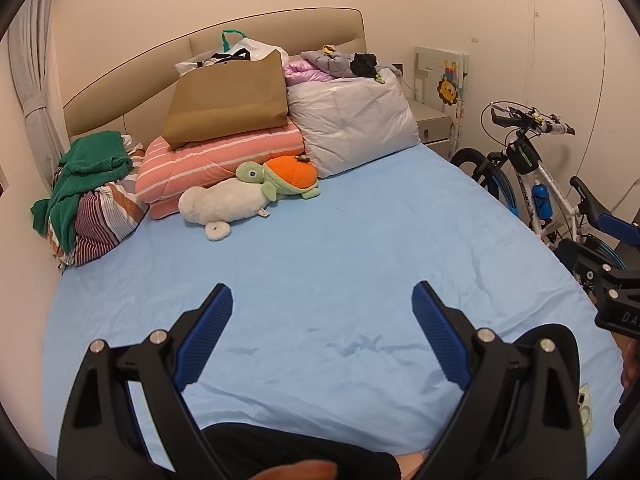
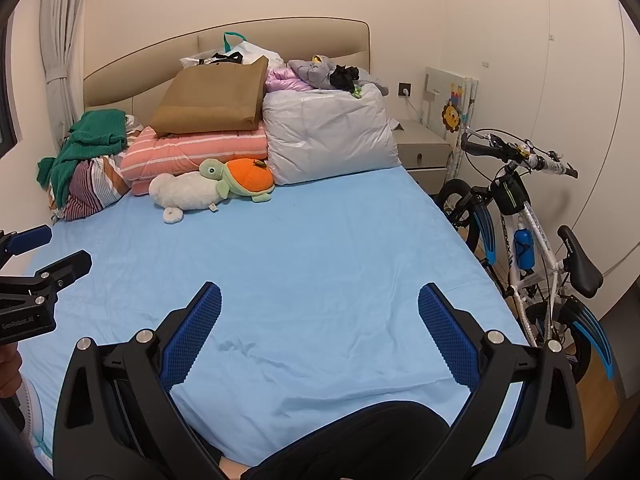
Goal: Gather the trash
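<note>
Both grippers hover over the foot of the bed (image 1: 320, 240), jaws wide apart, holding nothing: left gripper (image 1: 322, 308), right gripper (image 2: 320, 304).

Task item location: no loose trash can be identified on the sheet. The likeliest candidates sit at the headboard — the white bag (image 1: 252, 48) behind the brown bag (image 1: 228, 100) — but their contents are hidden.

Risks:
- Misidentification — the turtle (image 1: 280, 176), white plush (image 1: 220, 204) and green towel (image 1: 88, 164) are belongings, not waste.
- A long reach across the bed may snag the sheet or topple the stacked bags.
- The bike (image 2: 528, 236) stands just beside the bed; a right-side swing may strike it.

Legible text: "GenRobot.AI" on the left gripper body in the right view. The bike frame lettering is only partly readable.
</note>
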Tool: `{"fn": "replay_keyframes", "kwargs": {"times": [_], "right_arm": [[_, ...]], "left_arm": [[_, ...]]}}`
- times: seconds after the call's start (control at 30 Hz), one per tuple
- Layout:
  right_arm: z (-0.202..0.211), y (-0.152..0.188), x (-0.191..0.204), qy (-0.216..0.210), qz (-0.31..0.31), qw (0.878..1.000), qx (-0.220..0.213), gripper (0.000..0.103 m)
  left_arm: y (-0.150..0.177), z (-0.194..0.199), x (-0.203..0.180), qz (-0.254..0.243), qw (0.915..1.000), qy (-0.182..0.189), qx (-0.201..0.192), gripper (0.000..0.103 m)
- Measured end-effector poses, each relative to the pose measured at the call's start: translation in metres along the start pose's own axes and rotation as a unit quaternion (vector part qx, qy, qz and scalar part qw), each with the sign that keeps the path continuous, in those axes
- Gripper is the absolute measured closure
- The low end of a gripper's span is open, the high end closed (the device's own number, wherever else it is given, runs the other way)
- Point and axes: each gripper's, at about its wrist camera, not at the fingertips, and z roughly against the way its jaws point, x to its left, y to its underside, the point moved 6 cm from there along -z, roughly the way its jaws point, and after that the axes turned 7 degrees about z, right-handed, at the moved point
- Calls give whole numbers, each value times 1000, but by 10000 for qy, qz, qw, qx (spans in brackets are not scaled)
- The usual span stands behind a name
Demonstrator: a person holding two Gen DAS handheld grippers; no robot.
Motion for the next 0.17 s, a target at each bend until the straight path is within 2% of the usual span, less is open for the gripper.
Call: {"fn": "replay_keyframes", "kwargs": {"times": [0.17], "right_arm": [[0, 0, 1, -12, 0, 10000, 8, 8]], "left_arm": [[3, -4, 2, 109, 9998, 69, 163, 12]]}}
